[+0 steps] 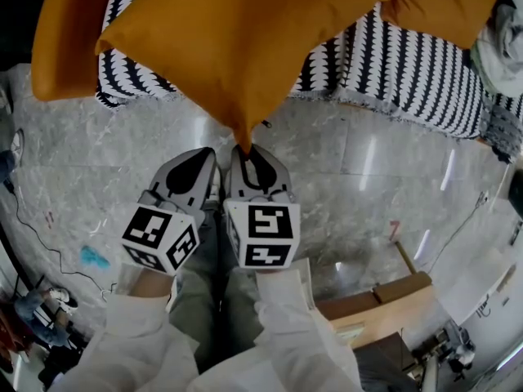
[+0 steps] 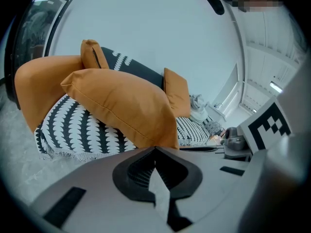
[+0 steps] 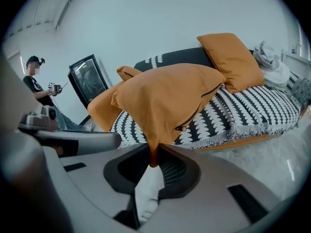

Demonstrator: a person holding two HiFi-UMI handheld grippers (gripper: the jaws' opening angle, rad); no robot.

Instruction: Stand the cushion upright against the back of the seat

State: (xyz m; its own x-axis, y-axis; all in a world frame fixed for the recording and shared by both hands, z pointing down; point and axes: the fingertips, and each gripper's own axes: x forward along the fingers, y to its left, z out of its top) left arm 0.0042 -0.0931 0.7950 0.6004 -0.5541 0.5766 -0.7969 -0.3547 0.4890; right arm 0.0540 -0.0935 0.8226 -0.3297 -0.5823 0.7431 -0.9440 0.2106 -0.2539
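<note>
An orange cushion hangs over the front edge of the black-and-white patterned seat, with its lowest corner pointing down. My right gripper is shut on that corner; in the right gripper view the corner sits pinched between the jaws while the cushion rises above. Just left of it, my left gripper has its jaws together with nothing in them. In the left gripper view the cushion is just beyond the tips, apart from them. The dark seat back is behind.
Another orange cushion lies at the seat's left end, and a third leans on the back at the right. Grey cloth is heaped at the far right. A person stands left near a dark framed panel. A wooden box is on the marble floor.
</note>
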